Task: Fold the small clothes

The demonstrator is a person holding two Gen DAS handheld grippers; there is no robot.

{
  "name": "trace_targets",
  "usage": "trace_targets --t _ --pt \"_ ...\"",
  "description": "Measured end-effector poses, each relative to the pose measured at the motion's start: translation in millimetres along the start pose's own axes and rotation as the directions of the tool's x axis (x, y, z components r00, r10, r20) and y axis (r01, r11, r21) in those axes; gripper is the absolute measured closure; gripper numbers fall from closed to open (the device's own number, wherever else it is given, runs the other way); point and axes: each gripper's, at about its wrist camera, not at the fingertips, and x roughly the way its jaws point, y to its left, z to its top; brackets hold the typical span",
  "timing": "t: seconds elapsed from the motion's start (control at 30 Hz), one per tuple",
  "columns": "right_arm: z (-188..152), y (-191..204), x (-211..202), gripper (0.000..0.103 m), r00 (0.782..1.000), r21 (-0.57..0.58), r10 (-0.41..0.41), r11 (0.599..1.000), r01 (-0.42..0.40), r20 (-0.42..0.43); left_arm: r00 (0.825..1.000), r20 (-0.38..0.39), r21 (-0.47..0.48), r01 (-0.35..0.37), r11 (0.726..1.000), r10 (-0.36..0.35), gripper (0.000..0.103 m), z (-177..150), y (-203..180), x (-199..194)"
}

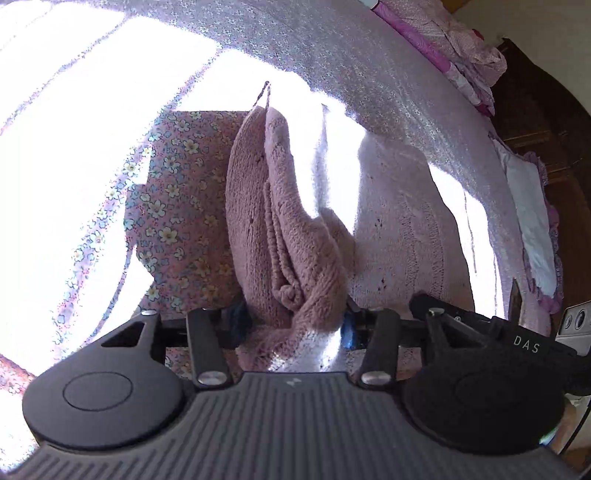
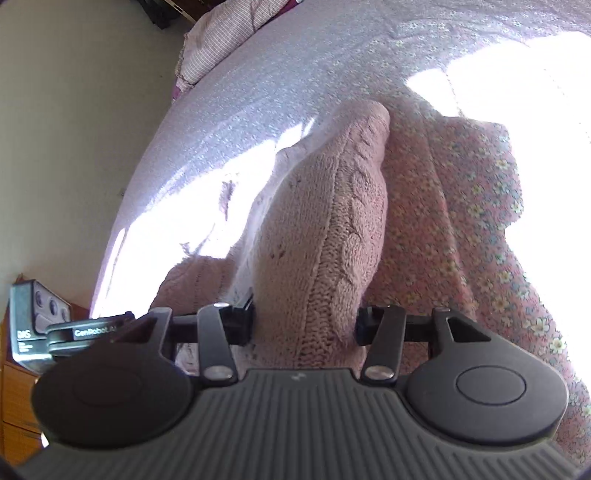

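Observation:
A pink knitted garment (image 1: 280,206) hangs bunched in front of the left wrist camera, and my left gripper (image 1: 293,325) is shut on its edge. In the right wrist view the same pink cable-knit garment (image 2: 325,229) is clamped by my right gripper (image 2: 304,326), which is shut on a thick fold of it. Both grippers hold it lifted above the bed. More of the garment (image 1: 406,229) lies flat on the bed to the right of the left gripper. A pink floral cloth (image 1: 173,206) lies underneath; it also shows in the right wrist view (image 2: 461,229).
The bed has a pale lilac floral sheet (image 1: 369,66), with bright sun patches. Folded pink bedding (image 1: 469,51) and a white pillow (image 1: 532,221) lie at the far edge. A checked pillow (image 2: 229,33) sits by the cream wall (image 2: 74,129). The other gripper's body (image 2: 40,317) is at left.

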Motion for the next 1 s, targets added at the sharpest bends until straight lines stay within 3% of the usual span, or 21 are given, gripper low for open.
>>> trace_targets --t 0.27,0.47,0.63,0.8,1.0 --pt "-17.5 1.3 -9.5 0.047 0.993 -0.046 -0.100 0.994 0.103 0.059 0.992 0.068 0.046 -0.113 0.993 0.109 0.049 -3.0 -9.3 -22.3" --pt "-31.4 5.5 -17.8 0.048 0.981 -0.100 -0.157 0.981 0.168 0.109 0.977 0.075 0.068 -0.203 0.977 0.198 0.034 -4.4 1.5 -12.5" --pt "-30.1 1.4 7.9 0.045 0.981 -0.128 -0.175 0.974 0.185 0.084 0.977 0.086 0.081 -0.204 0.976 0.197 0.034 -3.1 2.7 -10.0" --pt "-30.7 2.4 6.6 0.043 0.981 -0.118 -0.173 0.976 0.183 0.089 0.976 0.092 0.093 -0.207 0.974 0.199 0.034 -7.6 -5.4 -20.5" --pt "-41.2 12.3 -19.1 0.043 0.971 -0.119 -0.206 0.968 0.220 0.119 0.961 0.100 0.205 -0.275 0.939 0.260 0.032 -31.9 -23.7 -35.9"
